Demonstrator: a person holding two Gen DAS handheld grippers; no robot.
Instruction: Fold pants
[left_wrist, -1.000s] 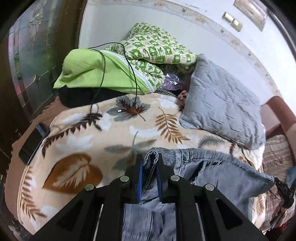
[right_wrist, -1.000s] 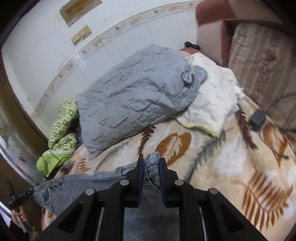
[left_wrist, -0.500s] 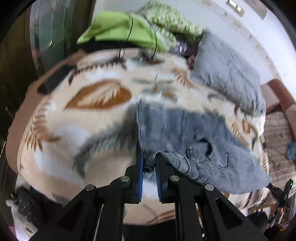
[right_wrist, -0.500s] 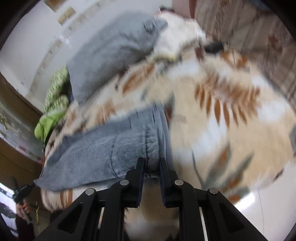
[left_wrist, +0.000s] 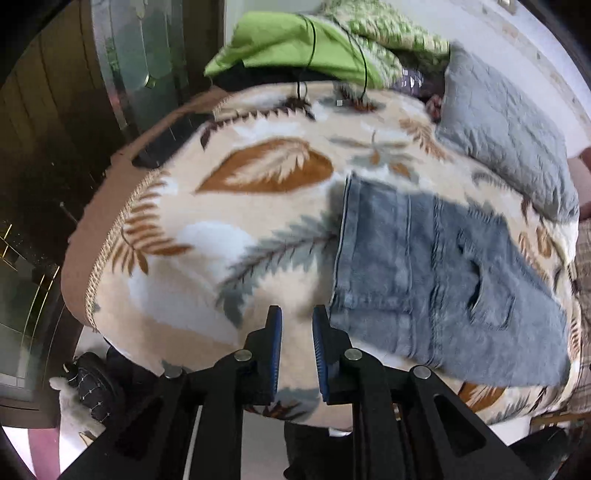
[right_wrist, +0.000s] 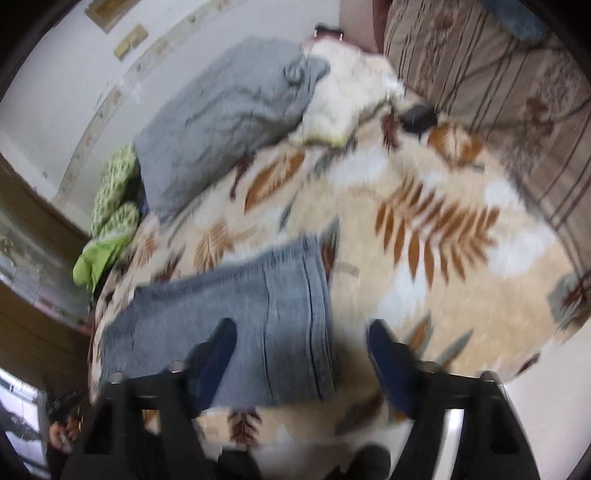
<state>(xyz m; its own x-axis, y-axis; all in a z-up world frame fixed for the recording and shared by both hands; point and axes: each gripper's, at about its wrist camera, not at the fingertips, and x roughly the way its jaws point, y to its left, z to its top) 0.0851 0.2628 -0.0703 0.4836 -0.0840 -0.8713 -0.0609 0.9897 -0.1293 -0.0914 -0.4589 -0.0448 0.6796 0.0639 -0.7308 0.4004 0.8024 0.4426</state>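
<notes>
The grey-blue denim pants lie folded in a flat stack on the leaf-patterned blanket, near the bed's front edge. They also show in the right wrist view. My left gripper is empty, its jaws a narrow gap apart, just left of the pants' waistband corner and above the blanket. My right gripper is wide open and empty, raised above the folded end of the pants. The right wrist view is blurred.
A grey quilted pillow and a green bundle of bedding lie at the back by the wall. A dark phone rests on the blanket's left edge. A small dark object lies near a striped cushion.
Both grippers held the pants' edge and carried it toward the bed's front. They have let go and drawn back; the right one opened wide, the left one only slightly.
</notes>
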